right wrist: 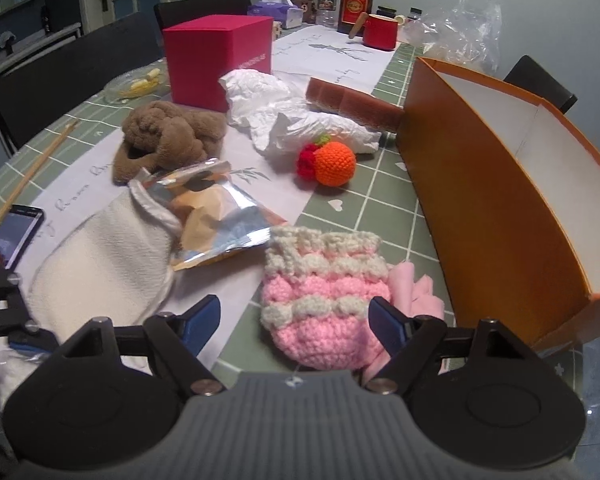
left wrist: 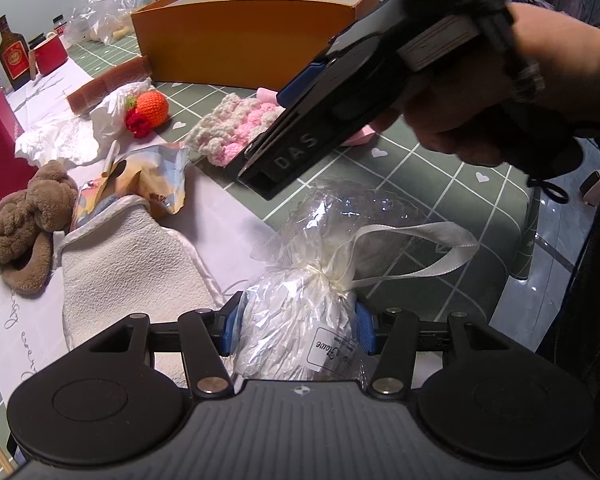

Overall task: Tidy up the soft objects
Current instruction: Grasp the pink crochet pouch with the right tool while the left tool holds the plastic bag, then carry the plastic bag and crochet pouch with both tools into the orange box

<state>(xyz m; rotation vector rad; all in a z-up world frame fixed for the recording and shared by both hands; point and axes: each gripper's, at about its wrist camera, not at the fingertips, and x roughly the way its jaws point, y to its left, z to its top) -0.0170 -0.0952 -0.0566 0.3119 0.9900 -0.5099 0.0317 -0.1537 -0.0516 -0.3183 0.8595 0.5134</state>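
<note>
Left wrist view, left gripper [left wrist: 298,326] jaws pinch crinkly cellophane bag [left wrist: 300,320], right gripper [right wrist: 296,322] jaws wide, nubbly pink crochet pouch [right wrist: 320,300] betw.

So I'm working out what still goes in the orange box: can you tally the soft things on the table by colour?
Brown: 1, plush toy
Orange and red: 1, crocheted fruit
Pink and cream: 1, crocheted pouch
Pink: 1, folded cloth
Off-white: 1, cloth mitt
Clear-wrapped white: 1, bundle clamped in the left hand-held gripper
Total: 6
</note>
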